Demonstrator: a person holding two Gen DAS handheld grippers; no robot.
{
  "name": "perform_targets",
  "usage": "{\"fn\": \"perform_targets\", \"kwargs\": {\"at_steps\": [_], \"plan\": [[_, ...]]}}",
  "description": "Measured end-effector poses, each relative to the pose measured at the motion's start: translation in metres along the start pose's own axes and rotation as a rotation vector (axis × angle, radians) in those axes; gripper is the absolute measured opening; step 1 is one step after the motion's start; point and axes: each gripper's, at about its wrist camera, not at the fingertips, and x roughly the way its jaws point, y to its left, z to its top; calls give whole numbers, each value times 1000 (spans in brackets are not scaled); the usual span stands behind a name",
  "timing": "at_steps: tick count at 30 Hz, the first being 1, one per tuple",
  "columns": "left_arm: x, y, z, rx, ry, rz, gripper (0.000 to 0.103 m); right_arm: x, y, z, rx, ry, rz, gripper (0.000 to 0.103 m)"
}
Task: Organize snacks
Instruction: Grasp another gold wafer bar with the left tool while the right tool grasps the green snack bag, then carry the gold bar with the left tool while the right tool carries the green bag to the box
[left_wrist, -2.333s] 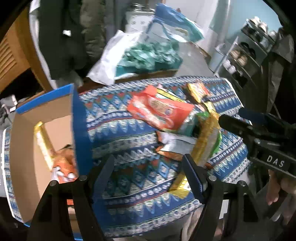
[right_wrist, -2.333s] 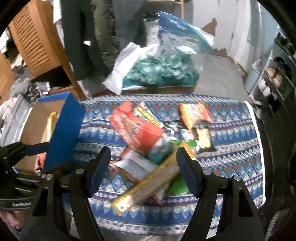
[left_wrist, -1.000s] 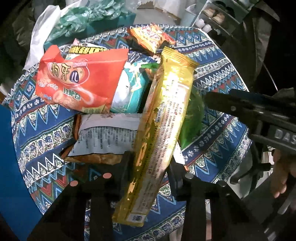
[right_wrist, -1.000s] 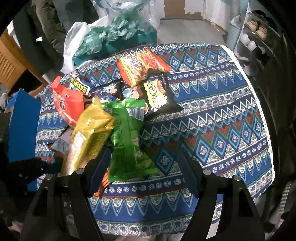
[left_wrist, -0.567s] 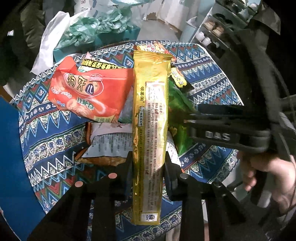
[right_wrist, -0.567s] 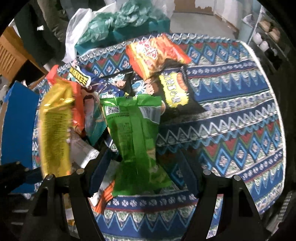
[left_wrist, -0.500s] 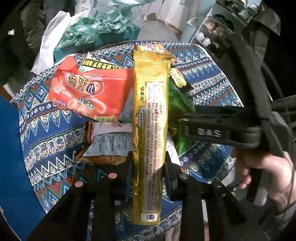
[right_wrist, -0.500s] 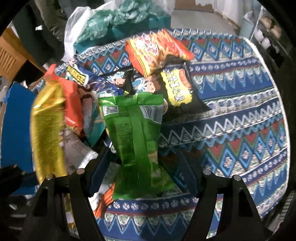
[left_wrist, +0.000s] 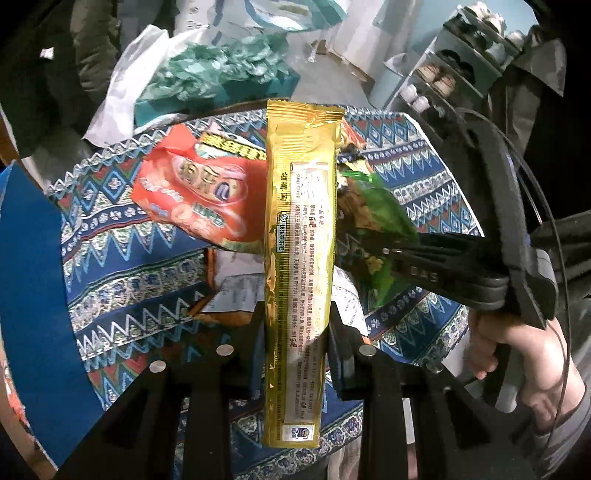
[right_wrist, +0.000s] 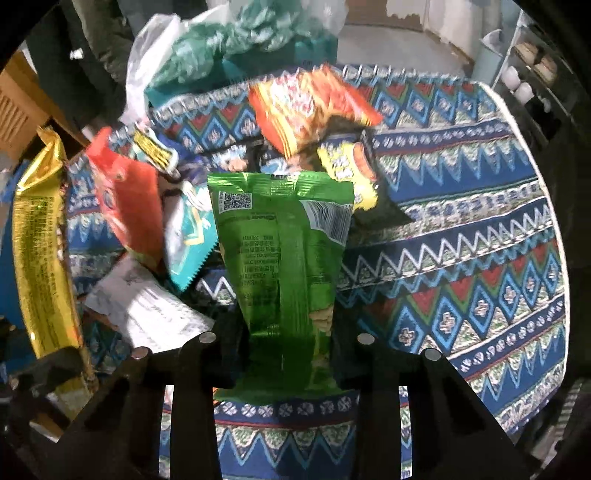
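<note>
My left gripper (left_wrist: 295, 325) is shut on a long gold snack packet (left_wrist: 299, 258), held lengthwise above the patterned tablecloth (left_wrist: 122, 280). The same gold packet (right_wrist: 40, 251) shows at the left edge of the right wrist view. My right gripper (right_wrist: 286, 339) is closing its jaws on the lower part of a green snack bag (right_wrist: 284, 240), and the pads press on it. From the left wrist view, the right gripper (left_wrist: 388, 253) grips that green bag (left_wrist: 380, 221) beside the gold packet. A red bag (left_wrist: 192, 188) lies behind.
More snacks lie on the cloth: an orange bag (right_wrist: 306, 107), a black and yellow bag (right_wrist: 354, 173), a teal packet (right_wrist: 188, 229) and a white-backed packet (right_wrist: 147, 314). A blue box flap (left_wrist: 26, 277) stands at left. A person's hand (left_wrist: 509, 354) holds the right tool.
The left gripper has risen with the gold packet, which now points straight ahead. The right gripper's jaws, wide around the green bag before, have closed onto it.
</note>
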Motion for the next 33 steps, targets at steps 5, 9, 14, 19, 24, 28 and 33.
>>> {"fn": "perform_targets", "kwargs": {"at_steps": [5, 9, 14, 19, 24, 28, 33], "plan": [[-17, 4, -4, -14, -31, 3, 29, -23, 2, 1, 1, -43, 15, 34], [-28, 9, -2, -37, -43, 8, 29, -42, 10, -1, -18, -70, 30, 34], [-44, 16, -2, -53, -63, 8, 29, -61, 30, 2, -52, -97, 57, 34], [-63, 25, -4, -65, -95, 18, 29, -80, 53, 4, -97, -140, 77, 34], [-83, 37, -6, -96, -121, 30, 29, -91, 69, 6, -128, -164, 98, 34], [-99, 51, -4, -123, -148, 37, 29, -96, 88, 11, -158, -173, 117, 34], [-118, 73, -5, -165, -177, 41, 29, -101, 115, 19, -196, -183, 142, 34]]}}
